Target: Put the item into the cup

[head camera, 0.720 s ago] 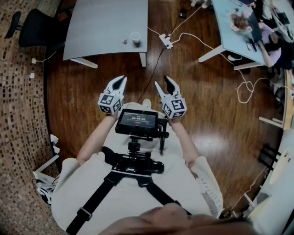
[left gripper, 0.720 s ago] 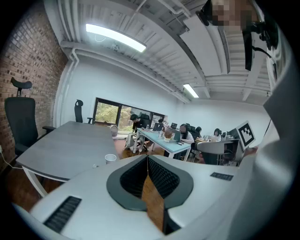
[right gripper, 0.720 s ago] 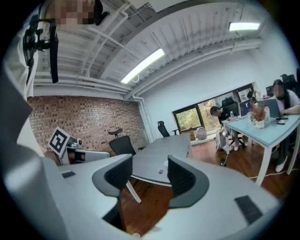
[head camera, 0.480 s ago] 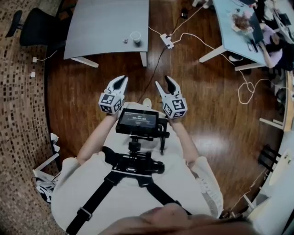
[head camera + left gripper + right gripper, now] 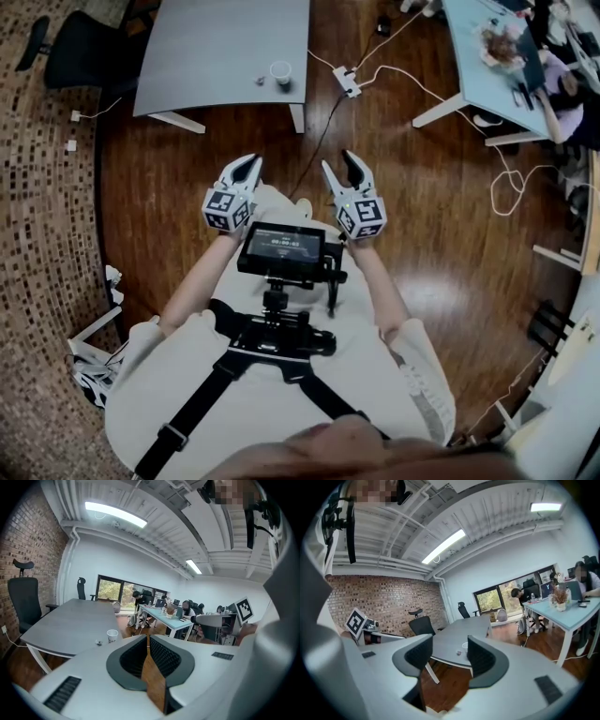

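A white paper cup (image 5: 280,73) stands near the front edge of a grey table (image 5: 216,47), with a small pale item (image 5: 260,82) just left of it. Both grippers hover over the wooden floor, well short of the table. My left gripper (image 5: 249,163) is shut with nothing in it; its view shows the cup (image 5: 112,635) and item (image 5: 98,642) far ahead on the table (image 5: 65,625). My right gripper (image 5: 342,168) is open and empty, and between its fingers the cup (image 5: 465,645) and item (image 5: 458,653) show in the distance.
A power strip (image 5: 347,81) and white cables (image 5: 422,89) lie on the floor right of the table. A black office chair (image 5: 80,52) stands at its left. A light blue desk (image 5: 487,56) with people seated is at the far right.
Both grippers hold nearly the same pose, the right one drifting slightly to the right. Neither jaw has changed and nothing has been picked up.
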Tool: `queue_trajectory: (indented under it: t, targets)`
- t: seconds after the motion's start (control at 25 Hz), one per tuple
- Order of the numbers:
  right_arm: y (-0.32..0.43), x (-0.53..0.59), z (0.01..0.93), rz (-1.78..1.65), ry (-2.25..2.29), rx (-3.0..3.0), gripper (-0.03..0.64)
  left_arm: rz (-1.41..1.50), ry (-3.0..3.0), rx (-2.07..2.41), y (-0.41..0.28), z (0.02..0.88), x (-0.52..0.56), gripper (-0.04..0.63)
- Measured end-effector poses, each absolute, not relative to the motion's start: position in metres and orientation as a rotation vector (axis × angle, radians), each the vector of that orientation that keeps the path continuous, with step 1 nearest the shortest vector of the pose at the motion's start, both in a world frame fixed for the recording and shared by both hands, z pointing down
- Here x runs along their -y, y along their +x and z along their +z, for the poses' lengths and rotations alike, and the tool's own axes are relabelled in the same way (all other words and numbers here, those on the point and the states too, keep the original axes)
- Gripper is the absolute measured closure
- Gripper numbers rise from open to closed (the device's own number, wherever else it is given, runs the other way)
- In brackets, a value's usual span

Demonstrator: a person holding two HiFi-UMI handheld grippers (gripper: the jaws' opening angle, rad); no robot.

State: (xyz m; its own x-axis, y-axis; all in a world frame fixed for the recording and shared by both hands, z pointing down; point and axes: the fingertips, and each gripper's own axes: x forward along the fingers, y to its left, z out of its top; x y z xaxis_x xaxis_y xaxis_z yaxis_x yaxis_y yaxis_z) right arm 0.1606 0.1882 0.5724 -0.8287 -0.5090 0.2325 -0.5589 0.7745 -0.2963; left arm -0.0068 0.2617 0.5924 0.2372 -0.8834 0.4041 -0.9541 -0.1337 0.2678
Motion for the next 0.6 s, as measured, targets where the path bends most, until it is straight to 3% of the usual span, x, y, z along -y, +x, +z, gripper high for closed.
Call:
queue_trajectory:
  t: [0.6]
  targets:
    - [0.136, -0.145, 0.585, 0.559, 0.895, 2.793, 0.371, 0.194, 2.027, 1.641, -0.043, 0.608, -0.212, 0.578]
